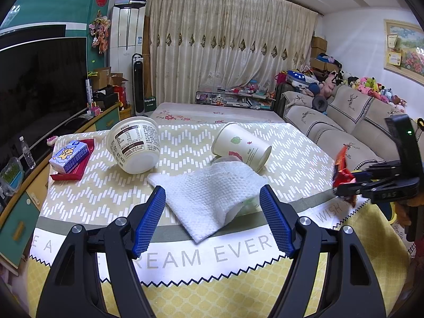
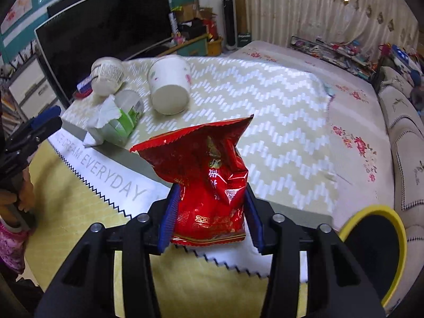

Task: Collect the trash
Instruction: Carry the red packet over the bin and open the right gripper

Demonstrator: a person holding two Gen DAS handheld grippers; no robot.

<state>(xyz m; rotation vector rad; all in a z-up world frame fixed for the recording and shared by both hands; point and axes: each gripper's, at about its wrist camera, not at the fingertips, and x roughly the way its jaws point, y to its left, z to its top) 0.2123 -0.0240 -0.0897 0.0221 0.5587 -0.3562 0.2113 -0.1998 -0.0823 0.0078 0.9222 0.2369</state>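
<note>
At the left, the left gripper [image 1: 212, 220] stands wide and empty, just short of the crumpled white paper towel [image 1: 209, 198]. The right gripper [image 2: 210, 212] clamps the crinkled red foil snack bag [image 2: 206, 175] upright above the table's near edge. The yellow-rimmed black bin [image 2: 397, 241] lies just right of it, so I judge a short rightward carry.

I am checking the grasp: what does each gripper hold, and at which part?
The right gripper holds the red wrapper by its lower sides. The left gripper is open and holds nothing.
</note>
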